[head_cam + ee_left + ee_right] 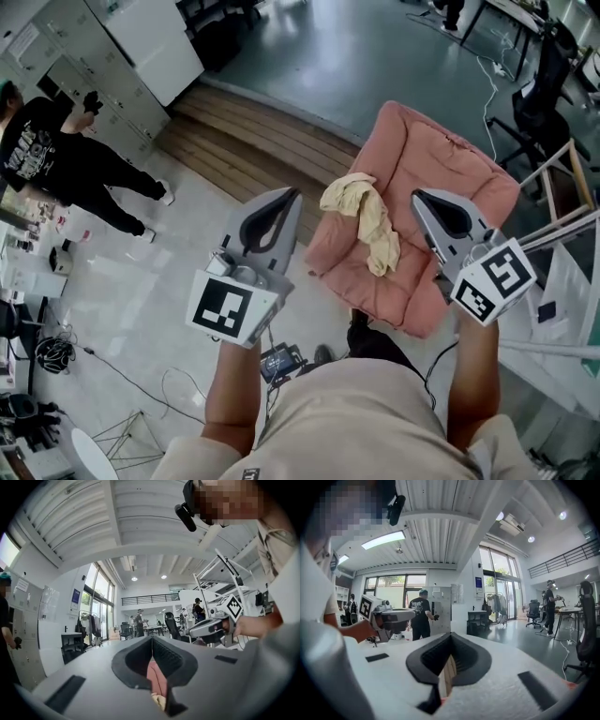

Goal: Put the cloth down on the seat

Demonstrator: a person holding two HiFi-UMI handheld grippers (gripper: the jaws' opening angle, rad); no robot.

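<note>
Both closed tip to tip and empty, the left gripper (292, 195) and right gripper (421, 196) are held up either side of the pink armchair (450, 169). The cream cloth (364, 214) lies crumpled on its seat. Bare grey floor (309, 56) opens beyond, and wooden decking (244, 131) borders the chair's left.
</note>
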